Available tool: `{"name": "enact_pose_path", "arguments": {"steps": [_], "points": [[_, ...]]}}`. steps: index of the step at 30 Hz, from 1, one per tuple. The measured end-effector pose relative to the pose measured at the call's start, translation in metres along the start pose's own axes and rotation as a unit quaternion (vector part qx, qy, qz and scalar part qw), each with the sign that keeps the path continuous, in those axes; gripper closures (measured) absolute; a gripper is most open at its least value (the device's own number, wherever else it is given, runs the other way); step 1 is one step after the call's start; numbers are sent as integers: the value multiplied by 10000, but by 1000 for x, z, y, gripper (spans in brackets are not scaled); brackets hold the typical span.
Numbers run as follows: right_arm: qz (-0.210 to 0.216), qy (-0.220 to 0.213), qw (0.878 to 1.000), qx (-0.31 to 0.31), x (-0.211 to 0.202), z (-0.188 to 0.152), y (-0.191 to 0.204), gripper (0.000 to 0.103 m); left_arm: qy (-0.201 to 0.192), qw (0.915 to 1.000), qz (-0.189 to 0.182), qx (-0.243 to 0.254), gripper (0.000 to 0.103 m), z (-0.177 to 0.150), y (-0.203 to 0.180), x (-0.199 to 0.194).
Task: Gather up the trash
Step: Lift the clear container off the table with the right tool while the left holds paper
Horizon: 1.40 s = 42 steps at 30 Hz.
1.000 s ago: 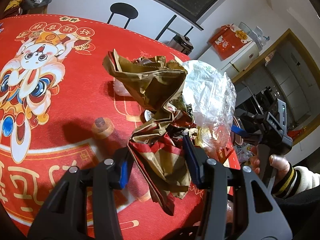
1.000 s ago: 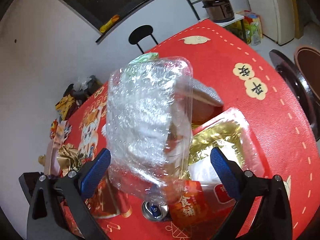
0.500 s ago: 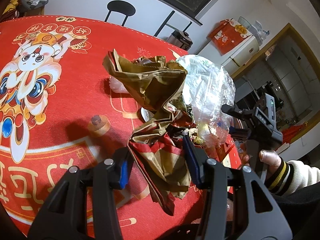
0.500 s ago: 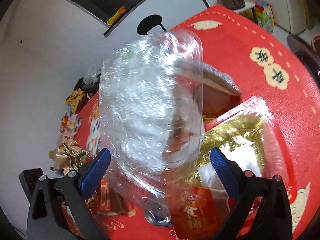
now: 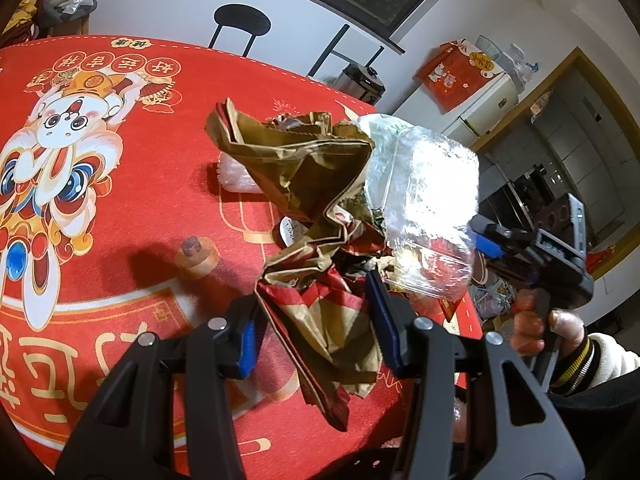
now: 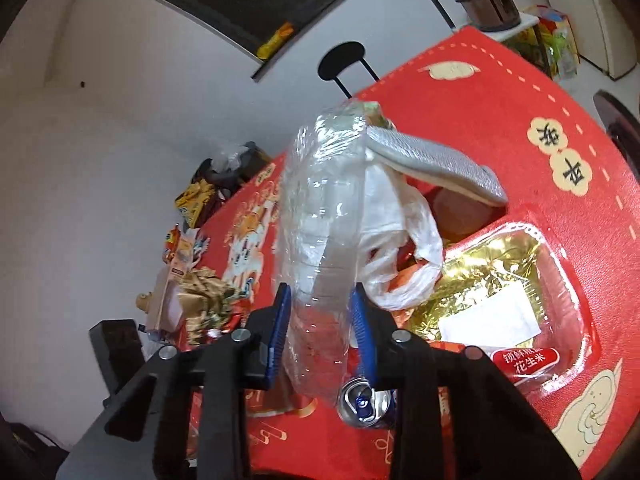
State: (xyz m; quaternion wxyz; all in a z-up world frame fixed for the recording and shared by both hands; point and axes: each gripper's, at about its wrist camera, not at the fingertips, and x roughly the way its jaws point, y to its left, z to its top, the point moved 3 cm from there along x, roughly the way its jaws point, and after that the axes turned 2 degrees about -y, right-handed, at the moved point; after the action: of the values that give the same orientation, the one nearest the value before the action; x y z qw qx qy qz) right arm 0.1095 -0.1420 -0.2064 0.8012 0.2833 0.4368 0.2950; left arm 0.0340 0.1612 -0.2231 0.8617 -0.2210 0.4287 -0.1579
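My left gripper (image 5: 316, 332) is shut on a crumpled brown and red paper bag (image 5: 304, 168), held above the red tablecloth (image 5: 120, 240). Right of it, my right gripper (image 5: 478, 246), in a person's hand, grips a clear plastic container (image 5: 428, 200). In the right wrist view the right gripper (image 6: 320, 332) has its jaws closing, and both blue pads press the squashed container (image 6: 320, 220), which stands up between them. Behind the container lie a white plastic bag (image 6: 400, 248) and a gold-lined tray (image 6: 500, 280). A drink can (image 6: 364, 400) lies under the right finger.
A small tan stopper (image 5: 196, 256) and a pinkish wrapper (image 5: 240, 176) lie on the cloth left of the bag. A grey flat pad (image 6: 432, 164) leans over the pile. A black stool (image 5: 240, 20) and a rice cooker (image 5: 360, 80) stand past the table's far edge.
The right gripper's wide-open jaws have closed onto the clear container, squeezing it narrow and tilting it upright. The left gripper and its paper bag have stayed put.
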Motion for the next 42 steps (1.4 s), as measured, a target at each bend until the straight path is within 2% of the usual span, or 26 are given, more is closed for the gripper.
{"name": "enact_pose_path", "arguments": {"steps": [12,20,24,34,42], "points": [[352,313,9985,-294,7,-8,29,81,23,10000,-13,-39,54,-3,4,-2],[354,842,9942,-564,30,-22,40,87,53,10000,19,-68,54,-5,6,-2],[467,965,9916,-729,35,-25,52,92,13,10000,39,-87,54,-6,7,-5],[440,891,9896,-1041,40,-16,81,96,-333,9992,228,-2,54,3,1,-35],[401,620,9907,-1147,36,-7,109,96,-510,9981,339,117,54,19,-1,-60]]}}
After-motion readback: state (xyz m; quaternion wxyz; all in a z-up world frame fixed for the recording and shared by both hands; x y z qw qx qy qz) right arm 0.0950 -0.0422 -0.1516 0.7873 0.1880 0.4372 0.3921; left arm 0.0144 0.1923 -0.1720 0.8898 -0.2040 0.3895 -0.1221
